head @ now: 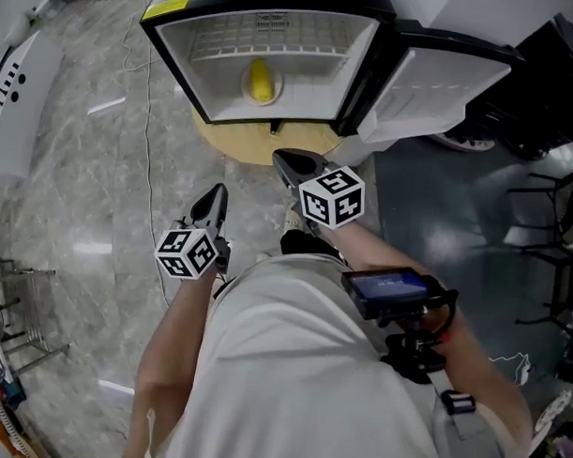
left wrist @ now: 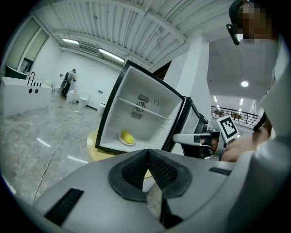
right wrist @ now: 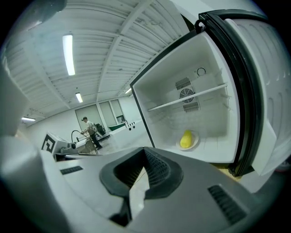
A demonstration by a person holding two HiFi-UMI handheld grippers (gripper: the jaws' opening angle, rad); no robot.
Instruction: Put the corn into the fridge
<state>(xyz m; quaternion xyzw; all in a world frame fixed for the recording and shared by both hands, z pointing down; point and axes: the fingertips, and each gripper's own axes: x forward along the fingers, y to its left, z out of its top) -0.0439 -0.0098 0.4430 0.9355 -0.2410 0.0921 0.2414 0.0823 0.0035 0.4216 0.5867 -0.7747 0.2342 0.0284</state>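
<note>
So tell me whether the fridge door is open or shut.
Open. The fridge door stands swung wide aside, leaving the white interior exposed, with the corn lying on a plate inside.

You can read no words or numbers; the yellow sticker (head: 169,5) on the fridge (head: 203,65) is too blurred.

Glossy grey marble floor (head: 81,197), perhaps white counter (head: 14,101)

White shirt (head: 291,364), grey left gripper (head: 218,191) and right gripper (head: 284,159), 2 marker cubes (head: 332,197).
</note>
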